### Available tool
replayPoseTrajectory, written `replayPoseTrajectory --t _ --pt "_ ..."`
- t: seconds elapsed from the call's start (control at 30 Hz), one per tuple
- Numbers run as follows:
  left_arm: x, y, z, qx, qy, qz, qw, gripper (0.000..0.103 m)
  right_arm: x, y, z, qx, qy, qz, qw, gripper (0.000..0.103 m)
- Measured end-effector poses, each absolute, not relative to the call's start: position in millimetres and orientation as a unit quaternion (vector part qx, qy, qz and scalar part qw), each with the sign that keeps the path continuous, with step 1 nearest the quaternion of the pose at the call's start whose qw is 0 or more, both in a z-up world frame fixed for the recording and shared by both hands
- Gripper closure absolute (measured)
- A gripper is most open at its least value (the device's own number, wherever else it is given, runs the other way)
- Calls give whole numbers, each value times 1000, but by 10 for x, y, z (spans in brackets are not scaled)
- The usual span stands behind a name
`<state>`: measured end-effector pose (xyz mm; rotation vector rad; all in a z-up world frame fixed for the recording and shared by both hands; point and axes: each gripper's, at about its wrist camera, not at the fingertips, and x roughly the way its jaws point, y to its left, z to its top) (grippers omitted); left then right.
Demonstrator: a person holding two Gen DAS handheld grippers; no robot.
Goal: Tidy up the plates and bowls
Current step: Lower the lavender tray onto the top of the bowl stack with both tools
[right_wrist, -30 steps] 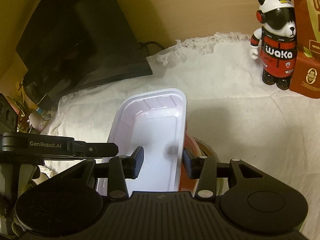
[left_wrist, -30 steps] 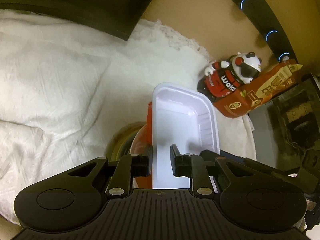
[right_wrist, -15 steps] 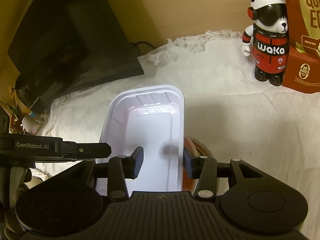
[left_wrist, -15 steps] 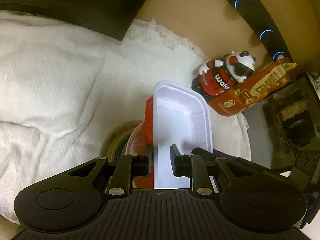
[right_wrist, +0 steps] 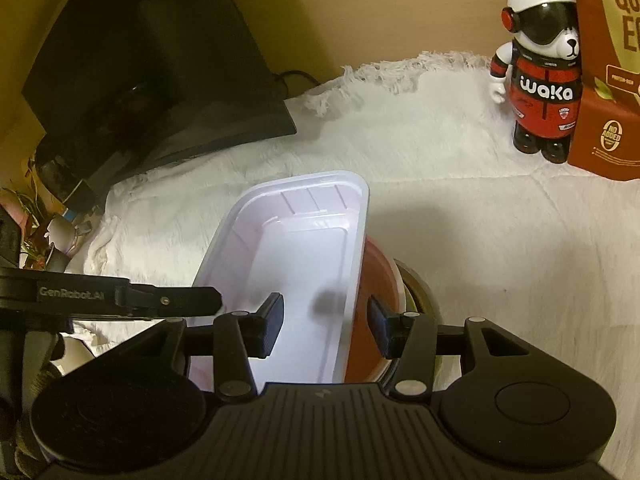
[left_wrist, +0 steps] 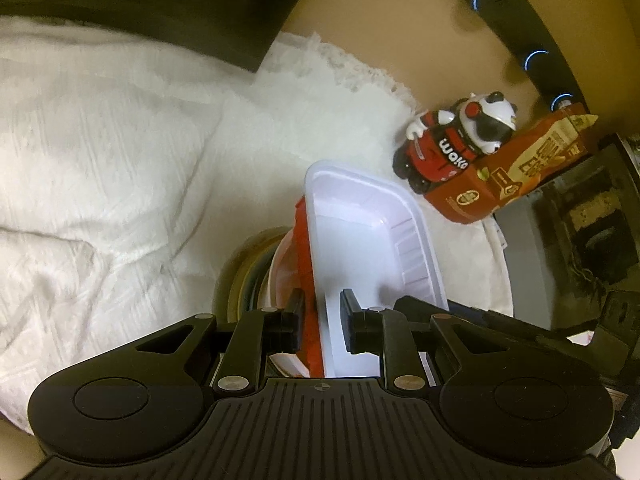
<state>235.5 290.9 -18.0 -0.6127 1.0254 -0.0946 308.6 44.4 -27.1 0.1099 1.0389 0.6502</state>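
Note:
A white rectangular plastic tray (left_wrist: pixel 360 240) (right_wrist: pixel 304 264) rests on a red plate (left_wrist: pixel 300 240) (right_wrist: pixel 376 272), which sits on a stack with a gold-rimmed bowl (left_wrist: pixel 240 280) (right_wrist: pixel 416 284). My left gripper (left_wrist: pixel 322 320) is shut on the tray's left wall, and a red edge is also pinched between its pads. My right gripper (right_wrist: pixel 326 320) straddles the tray's right wall. Its jaws are opening, and neither pad presses on the wall. The left gripper's finger (right_wrist: pixel 120 296) shows at the tray's far side in the right wrist view.
Everything stands on a white fluffy cloth (left_wrist: pixel 100 140). A panda figurine (left_wrist: pixel 452 144) (right_wrist: pixel 536 80) and a brown bag (left_wrist: pixel 512 172) (right_wrist: pixel 608 80) are at the back right. A dark screen (right_wrist: pixel 152 68) leans at the back left, with small clutter (right_wrist: pixel 40 216) beside it.
The right gripper's fingers have spread a little, and its outer finger has come off the tray's wall. The left gripper keeps its grip, and the tray has barely shifted.

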Motion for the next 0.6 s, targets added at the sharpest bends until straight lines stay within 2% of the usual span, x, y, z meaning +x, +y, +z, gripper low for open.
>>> replayPoseTrajectory --t 0.6 --pt "2388 2901 -241 -279 490 -71 823 81 3001 443 -240 48 482 310 818 56"
